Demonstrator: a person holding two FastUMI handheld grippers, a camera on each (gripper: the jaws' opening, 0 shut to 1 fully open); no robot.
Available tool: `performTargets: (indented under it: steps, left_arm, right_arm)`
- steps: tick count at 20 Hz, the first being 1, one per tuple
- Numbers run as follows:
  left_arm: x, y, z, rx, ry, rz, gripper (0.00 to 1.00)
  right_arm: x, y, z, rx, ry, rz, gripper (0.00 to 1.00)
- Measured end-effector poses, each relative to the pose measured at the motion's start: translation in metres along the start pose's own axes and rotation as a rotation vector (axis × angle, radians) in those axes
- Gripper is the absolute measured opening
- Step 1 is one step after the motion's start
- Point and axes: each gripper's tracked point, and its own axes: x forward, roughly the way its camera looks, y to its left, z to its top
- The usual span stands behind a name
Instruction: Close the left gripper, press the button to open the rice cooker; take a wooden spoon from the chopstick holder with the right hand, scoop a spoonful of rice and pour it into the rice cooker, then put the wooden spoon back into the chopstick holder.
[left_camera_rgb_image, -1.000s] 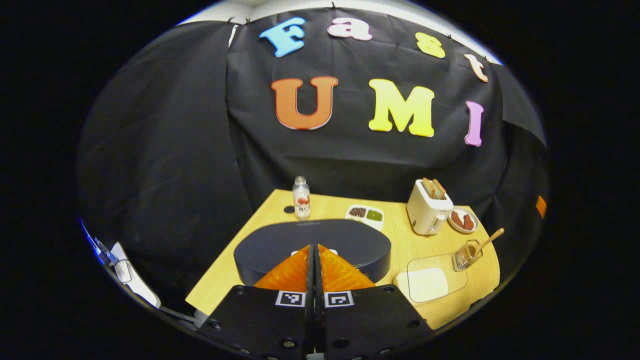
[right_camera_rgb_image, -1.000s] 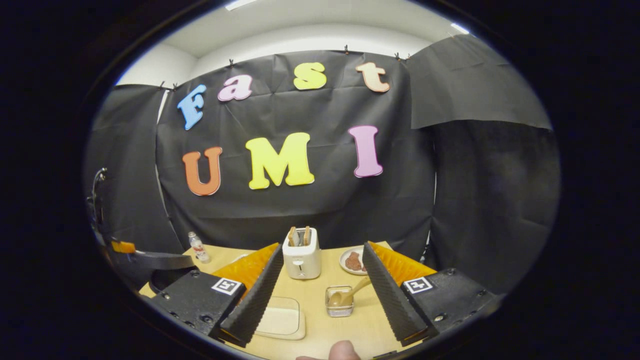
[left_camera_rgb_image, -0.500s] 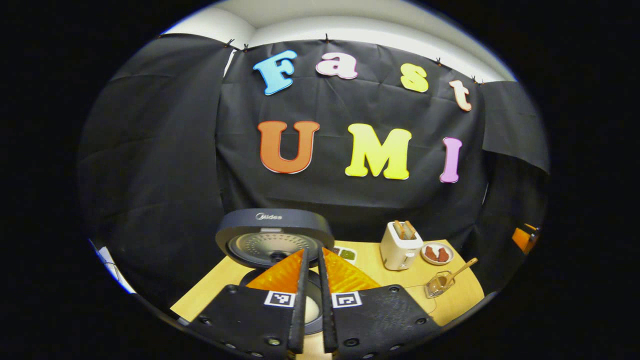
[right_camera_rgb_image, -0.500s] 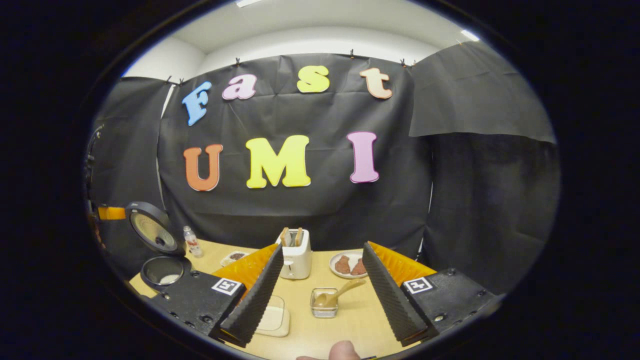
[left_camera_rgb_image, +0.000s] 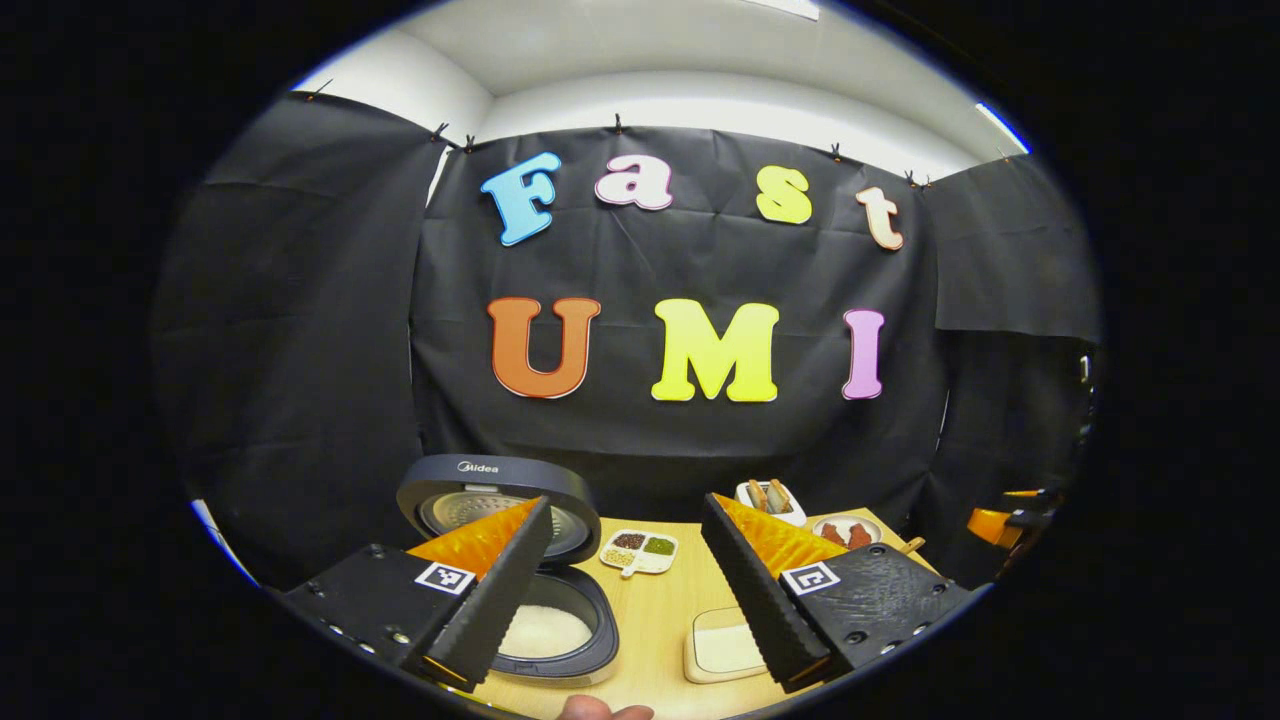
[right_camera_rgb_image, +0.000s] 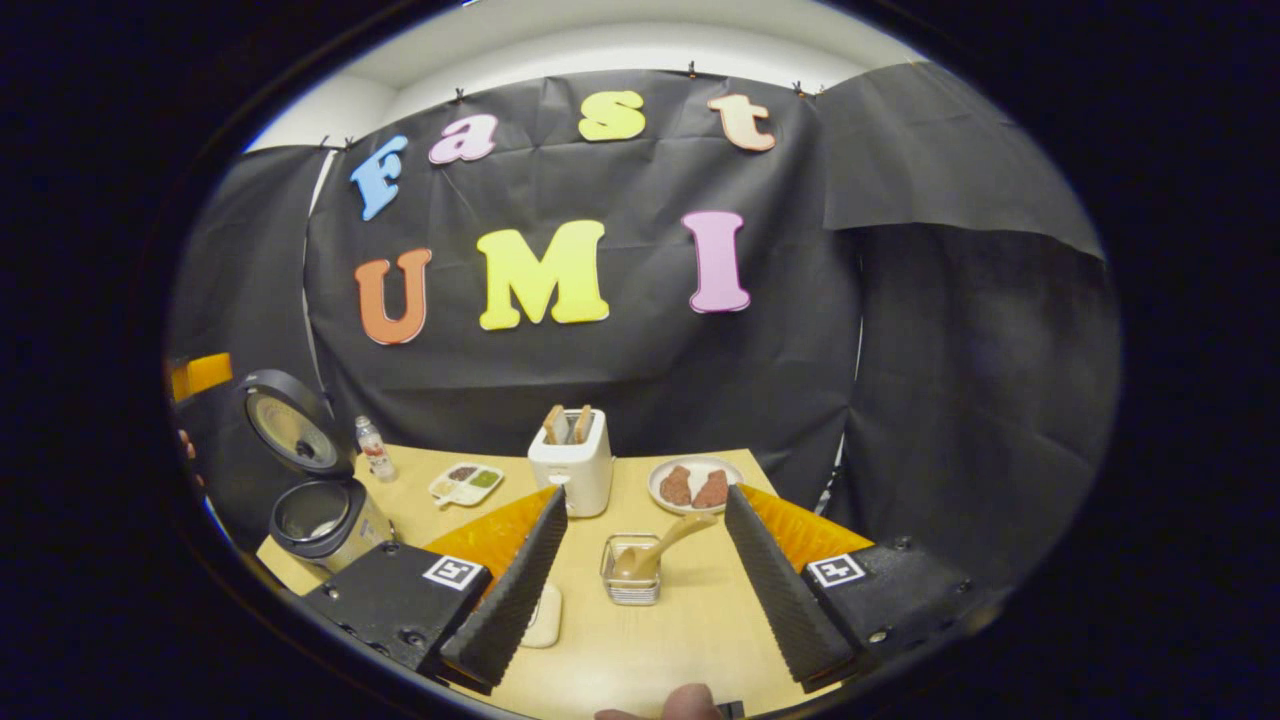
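Jaws stand wide apart on both the left gripper (left_camera_rgb_image: 625, 575) and the right gripper (right_camera_rgb_image: 645, 570), and neither holds anything. Between the right gripper's fingers sits the small wire-mesh chopstick holder (right_camera_rgb_image: 630, 572) on the pale wooden desk (right_camera_rgb_image: 690, 630), with the light wooden spoon (right_camera_rgb_image: 660, 545) leaning out of it toward the right. At the desk's left end the dark round rice cooker (left_camera_rgb_image: 545, 625) stands with its lid (left_camera_rgb_image: 500, 500) tipped up and white rice showing in its pot. A shallow clear lidded box of white rice (left_camera_rgb_image: 725, 645) lies just right of the cooker. Farther back stand a white divided dish of grains (left_camera_rgb_image: 640, 552), a white toaster (right_camera_rgb_image: 570, 462) holding bread, a plate of reddish-brown pieces (right_camera_rgb_image: 695, 485) and a small clear bottle (right_camera_rgb_image: 372, 450).
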Motion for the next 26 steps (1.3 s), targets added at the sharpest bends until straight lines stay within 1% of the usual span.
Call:
performTargets:
  steps: [3,7,9,14,17,20,21,22,23,24,25,26]
  left_arm:
    - [-0.001,-0.008,-0.001,-0.016,0.01,-0.001,0.96]
    - [0.006,-0.013,0.0,-0.029,0.019,0.019,0.96]
    - [0.014,-0.015,0.0,-0.032,0.02,0.034,0.96]
    - [0.043,-0.018,-0.002,-0.038,0.02,0.085,0.96]
    - [0.059,-0.025,-0.006,-0.036,0.028,0.106,0.95]
    - [0.072,-0.031,-0.017,-0.021,0.07,0.124,0.95]
    - [0.073,-0.034,-0.024,-0.018,0.095,0.124,0.95]
    - [0.075,-0.036,-0.028,-0.011,0.112,0.124,0.95]
    - [0.077,-0.037,-0.03,-0.004,0.123,0.124,0.95]
    - [0.077,-0.038,-0.031,-0.001,0.129,0.12,0.95]
    - [0.078,-0.038,-0.03,-0.002,0.132,0.115,0.95]
    - [0.078,-0.037,-0.031,-0.005,0.137,0.115,0.95]
  right_arm:
    - [0.019,0.002,-0.018,0.0,0.038,0.019,1.0]
    - [0.059,-0.002,-0.054,0.003,0.109,0.027,1.0]
    - [0.082,-0.004,-0.07,0.032,0.148,0.038,1.0]
    - [0.145,-0.021,-0.109,0.096,0.242,0.035,1.0]
    - [0.175,-0.024,-0.135,0.141,0.314,0.063,1.0]
    - [0.194,-0.026,-0.155,0.197,0.364,0.08,0.95]
    - [0.198,-0.025,-0.157,0.212,0.37,0.092,0.91]
    - [0.202,-0.025,-0.156,0.223,0.369,0.102,0.9]
    - [0.206,-0.024,-0.154,0.23,0.367,0.113,0.87]
    - [0.208,-0.022,-0.153,0.236,0.366,0.119,0.82]
    - [0.21,-0.02,-0.152,0.241,0.367,0.121,0.68]
    - [0.21,-0.018,-0.152,0.245,0.37,0.123,0.63]
